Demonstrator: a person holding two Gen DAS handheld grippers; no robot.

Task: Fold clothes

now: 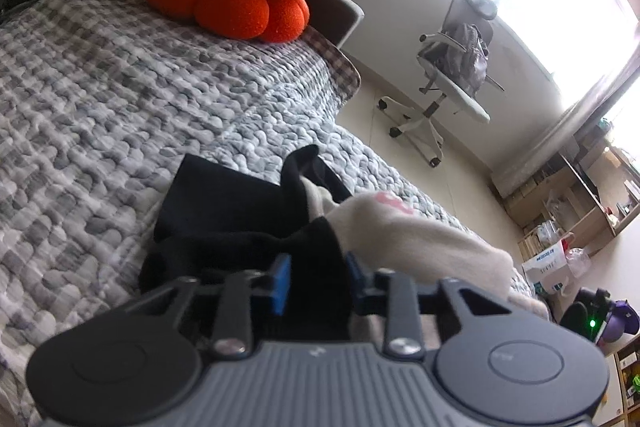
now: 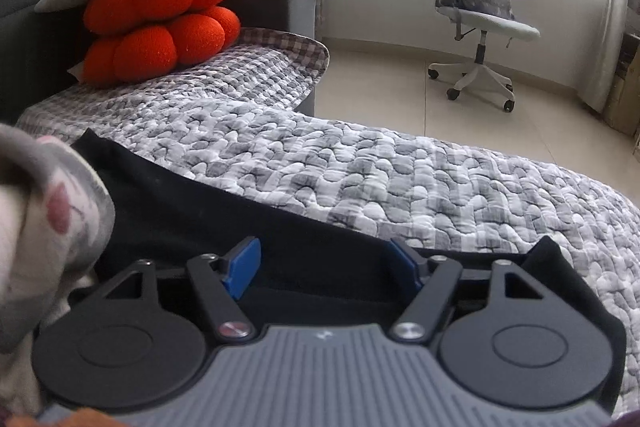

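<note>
So the black garment point(image 1: 224, 211) is lying on the grey checked quilt point(image 1: 120, 99) at the near edge of the bed, with a cream garment point(image 1: 404, 227) bunched up just to its right and partly on top of it. The left gripper point(image 1: 316, 279) is clenched on a fold of the black cloth, blue pads pinching it from both sides. Over on the right, the right gripper point(image 2: 324, 263) has its jaws spread with black fabric lying between them, but the pads don't press on anything, so it's not holding yet.

What worries me: the left pinch looks like a thick bunch, so it might have grabbed more than one layer and the fold would come out lumpy. The cream piece is touching the black one, so lifting could drag it along. If the right one shuts too shallow, the hem just slips out.

Around: two orange cushions point(image 2: 160, 23) stacked at the far left end of the bed, well apart. An office chair point(image 2: 476, 23) far right on the floor. Neither is in the way.
</note>
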